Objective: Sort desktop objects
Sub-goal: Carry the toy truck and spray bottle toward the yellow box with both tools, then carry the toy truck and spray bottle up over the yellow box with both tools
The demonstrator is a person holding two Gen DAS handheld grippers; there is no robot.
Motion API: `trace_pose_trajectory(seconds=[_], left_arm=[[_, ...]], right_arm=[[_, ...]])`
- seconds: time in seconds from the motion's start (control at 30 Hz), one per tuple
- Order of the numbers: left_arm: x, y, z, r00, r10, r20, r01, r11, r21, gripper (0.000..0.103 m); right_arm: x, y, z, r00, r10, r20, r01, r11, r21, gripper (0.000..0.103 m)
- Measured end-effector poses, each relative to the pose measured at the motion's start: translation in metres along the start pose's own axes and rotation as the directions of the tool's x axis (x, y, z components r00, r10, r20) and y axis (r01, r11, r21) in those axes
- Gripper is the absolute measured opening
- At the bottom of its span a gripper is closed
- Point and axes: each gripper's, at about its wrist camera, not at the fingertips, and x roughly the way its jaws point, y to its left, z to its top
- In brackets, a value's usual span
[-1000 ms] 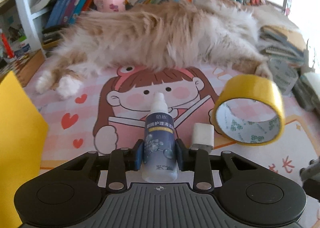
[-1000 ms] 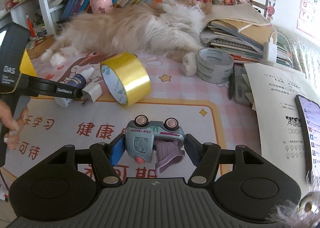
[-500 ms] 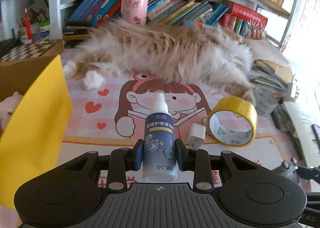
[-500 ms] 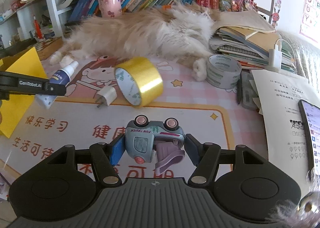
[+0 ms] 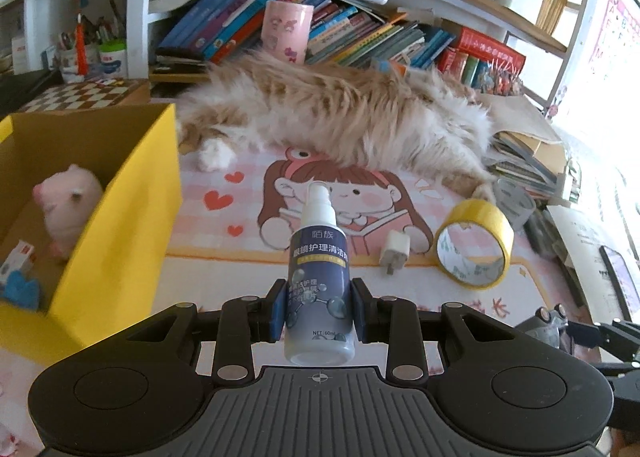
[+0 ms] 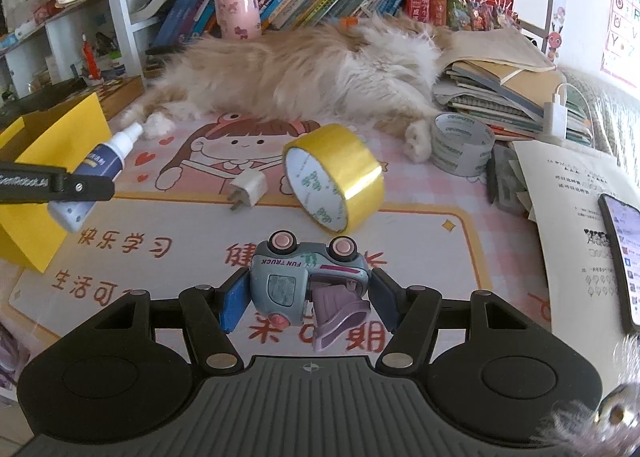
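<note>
On the near desk mat, left gripper (image 5: 319, 315) clamping a spray bottle (image 5: 320, 277), right gripper (image 6: 306, 299) gripping a toy truck (image 6: 308, 281), yellow box (image 5: 120, 225) at left showing a pink plush (image 5: 68, 205) half hidden behind its wall.

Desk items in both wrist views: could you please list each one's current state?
left gripper: shut on spray bottle
spray bottle: capped, held off the mat
right gripper: shut on toy truck
toy truck: held wheels-up
yellow box: open, pink plush inside
yellow tape: on edge
charger plug: lying unplugged

"FUN TRUCK" on toy truck (image 6: 306, 285); "60ml" on spray bottle (image 5: 320, 289).
</note>
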Motion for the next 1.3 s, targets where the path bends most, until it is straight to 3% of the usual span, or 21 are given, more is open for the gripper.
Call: trace_pose_trajectory(seconds=[0.57,1.3], left_arm=[[-0.049,0.031,-0.035,0.998,-0.066,-0.01,0.066,0.998,0.003,0.031],[-0.115,0.087,-0.083,0.997,-0.079,-0.01,0.079,0.997,-0.012,0.031]], right_arm=[[-0.023,0.056,-0.016,1.0,0.011,0.013,-0.011,1.0,-0.01,0.06],[-0.06,0.123,-0.048,0.999,0.019,-0.026,-0.019,1.0,0.009,0.06]])
